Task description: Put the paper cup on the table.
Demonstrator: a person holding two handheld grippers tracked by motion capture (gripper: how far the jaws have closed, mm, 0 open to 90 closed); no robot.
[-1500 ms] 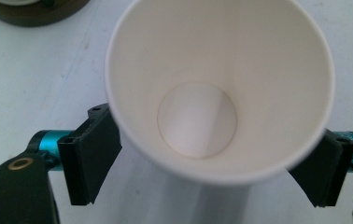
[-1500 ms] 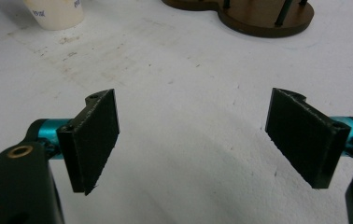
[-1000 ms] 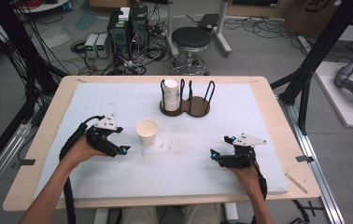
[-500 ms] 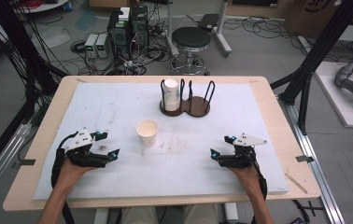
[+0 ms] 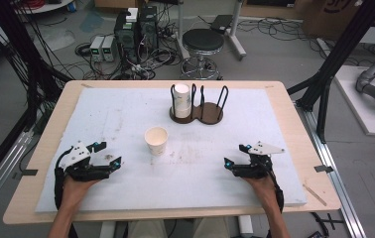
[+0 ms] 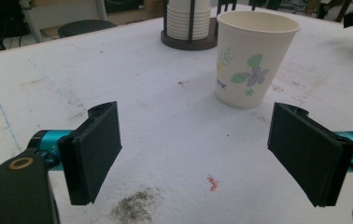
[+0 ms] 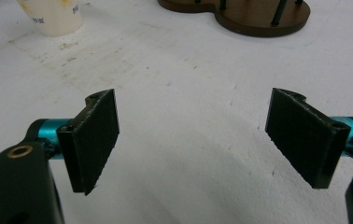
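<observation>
A single paper cup (image 5: 156, 140) with a flower print stands upright on the white mat, mouth up; in the left gripper view the cup (image 6: 253, 56) is ahead of the jaws and slightly right. A stack of paper cups (image 5: 181, 100) sits in a brown wire holder (image 5: 199, 112) at the back. My left gripper (image 5: 108, 155) lies low at the front left, open and empty, well short of the cup. At the front right my right gripper (image 5: 236, 154) is also open with nothing between its jaws.
The white mat (image 5: 126, 111) covers most of the wooden table (image 5: 294, 129). A dark smudge (image 6: 135, 205) and a small red scrap (image 6: 212, 183) lie on the mat near the left jaws. A stool (image 5: 203, 42) and electronics stand beyond the far edge.
My left gripper has drawn back from beside the cup toward the front left of the table and sunk lower. The right gripper and the cup have stayed put.
</observation>
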